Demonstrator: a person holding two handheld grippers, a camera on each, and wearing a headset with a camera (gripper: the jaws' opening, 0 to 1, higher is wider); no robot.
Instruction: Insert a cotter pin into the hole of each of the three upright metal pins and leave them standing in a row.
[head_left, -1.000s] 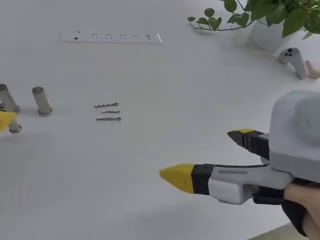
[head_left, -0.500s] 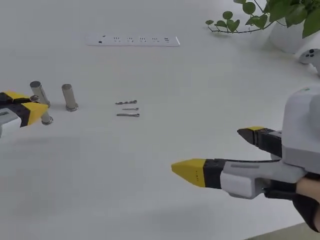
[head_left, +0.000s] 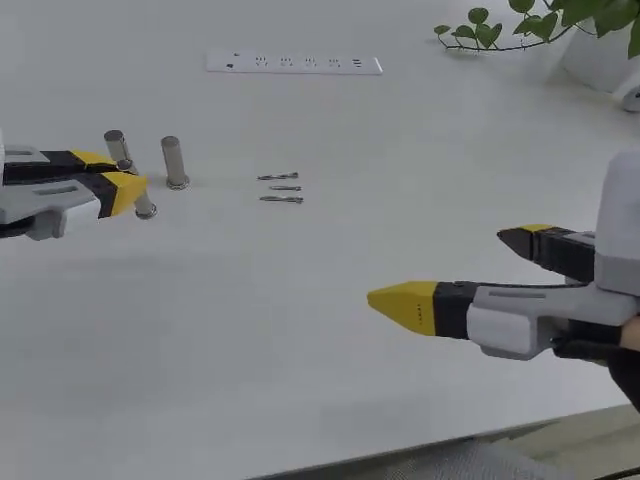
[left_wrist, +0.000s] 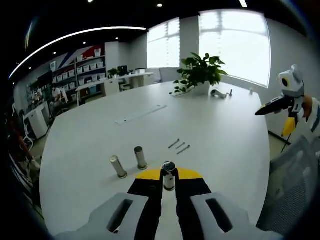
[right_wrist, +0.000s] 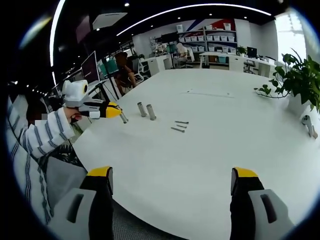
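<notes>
Your left gripper (head_left: 128, 172) is clenched on one short grey cylindrical metal pin (left_wrist: 169, 176). That pin stands upright between the yellow jaw tips. In the head view its base shows just under the lower jaw, resting on the white tabletop (head_left: 250, 340).

A second grey pin (left_wrist: 118, 166) and a third grey pin (left_wrist: 140, 157) stand upright just past that gripper's tips. In the left gripper view they sit a little to the left of the jaws, near each other but not touching.

Farther out from those tips, towards your right gripper's side, three small silvery cotter pins (head_left: 281, 187) lie flat on the tabletop. They are side by side and roughly parallel, apart from all three metal pins. Well beyond them lies a long white power strip (head_left: 294, 64).

Your right gripper (head_left: 435, 267) hangs over the near part of the tabletop, released, its two yellow-tipped jaws spread wide. It points across towards the left gripper and is well apart from the cotter pins. A leafy green plant (head_left: 520, 20) sits far beyond it, at the tabletop's far side.
</notes>
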